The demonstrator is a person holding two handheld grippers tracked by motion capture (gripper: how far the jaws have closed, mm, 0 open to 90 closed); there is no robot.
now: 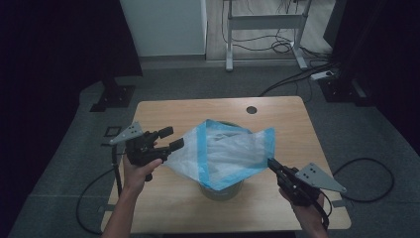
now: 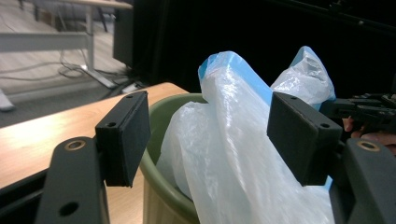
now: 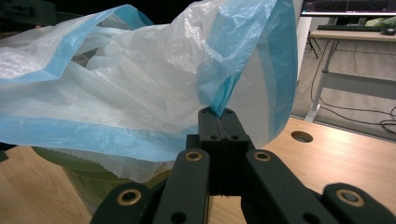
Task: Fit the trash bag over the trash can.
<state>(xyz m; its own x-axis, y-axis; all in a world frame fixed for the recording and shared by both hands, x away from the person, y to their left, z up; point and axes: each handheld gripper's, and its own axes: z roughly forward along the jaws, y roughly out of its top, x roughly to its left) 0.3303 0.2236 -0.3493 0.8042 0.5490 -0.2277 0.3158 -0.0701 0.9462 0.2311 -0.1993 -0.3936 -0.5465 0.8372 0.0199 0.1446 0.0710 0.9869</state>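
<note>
A green bin (image 1: 220, 191) stands in the middle of the wooden table (image 1: 163, 111). A white plastic bag (image 1: 228, 148) with a blue rim lies spread over its mouth. My right gripper (image 1: 271, 162) is shut on the bag's blue edge at the right; in the right gripper view the film is pinched between the closed tips (image 3: 221, 122). My left gripper (image 1: 171, 138) hovers at the bag's left corner, jaws wide apart. In the left gripper view the bag (image 2: 233, 154) and the bin's rim (image 2: 163, 182) lie between and beyond the pads (image 2: 126, 135), which do not press on the film.
A round cable hole (image 1: 251, 109) sits near the table's far edge. Behind the table on the floor are a white desk frame (image 1: 265, 22), loose cables (image 1: 297, 79) and a black stand base (image 1: 114, 96). Bare wood lies left and right of the bin.
</note>
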